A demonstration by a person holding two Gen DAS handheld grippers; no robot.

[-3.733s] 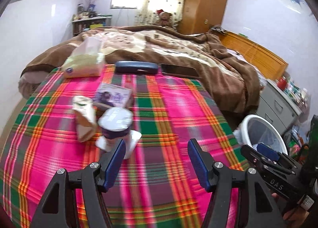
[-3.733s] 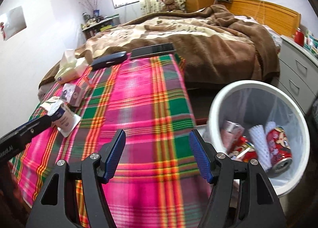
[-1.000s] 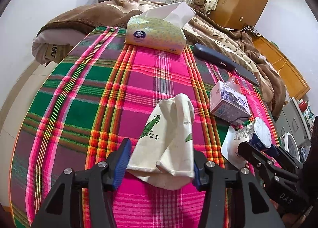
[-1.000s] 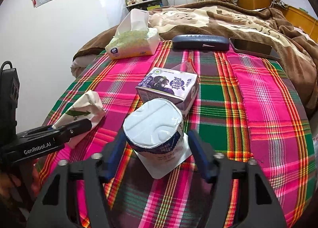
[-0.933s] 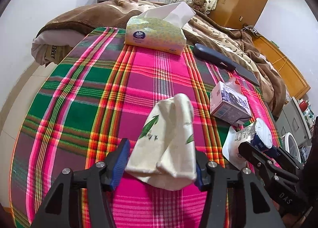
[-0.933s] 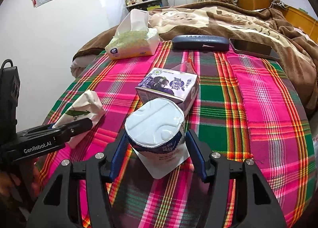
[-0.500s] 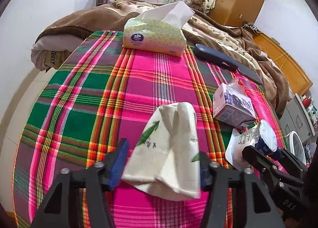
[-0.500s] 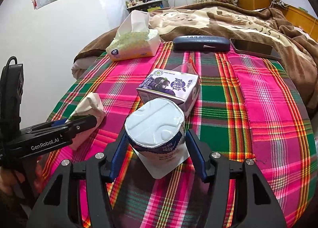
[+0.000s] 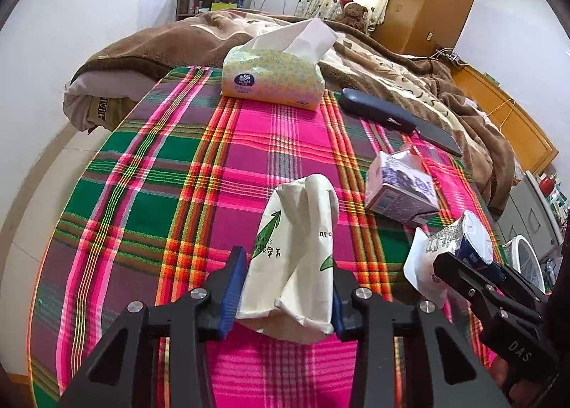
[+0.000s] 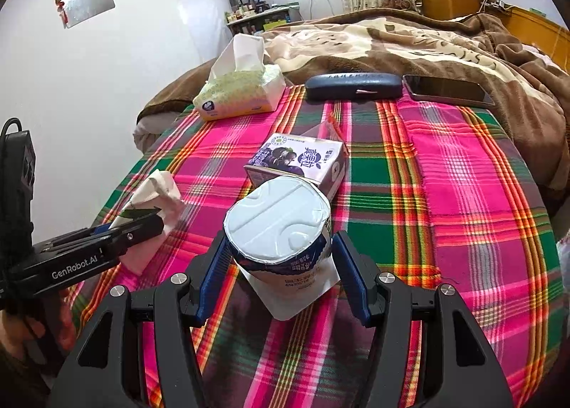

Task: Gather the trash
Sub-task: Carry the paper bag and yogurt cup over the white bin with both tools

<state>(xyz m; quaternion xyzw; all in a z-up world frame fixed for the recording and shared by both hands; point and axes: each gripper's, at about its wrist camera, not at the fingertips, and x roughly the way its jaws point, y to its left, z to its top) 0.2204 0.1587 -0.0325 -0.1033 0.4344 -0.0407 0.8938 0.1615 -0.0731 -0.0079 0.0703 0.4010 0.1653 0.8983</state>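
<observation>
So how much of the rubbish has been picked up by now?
Nothing looks binned yet. In hand: the left gripper clamps the crumpled cream paper bag, and the right gripper clamps the white foil-lidded yogurt cup. Left lying: the purple milk carton.

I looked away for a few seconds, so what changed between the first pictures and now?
Both grippers came in from the bed's edge. The left gripper closed on the crumpled paper bag; the right gripper closed on the yogurt cup. The milk carton, tissue pack and glasses case stayed put.
</observation>
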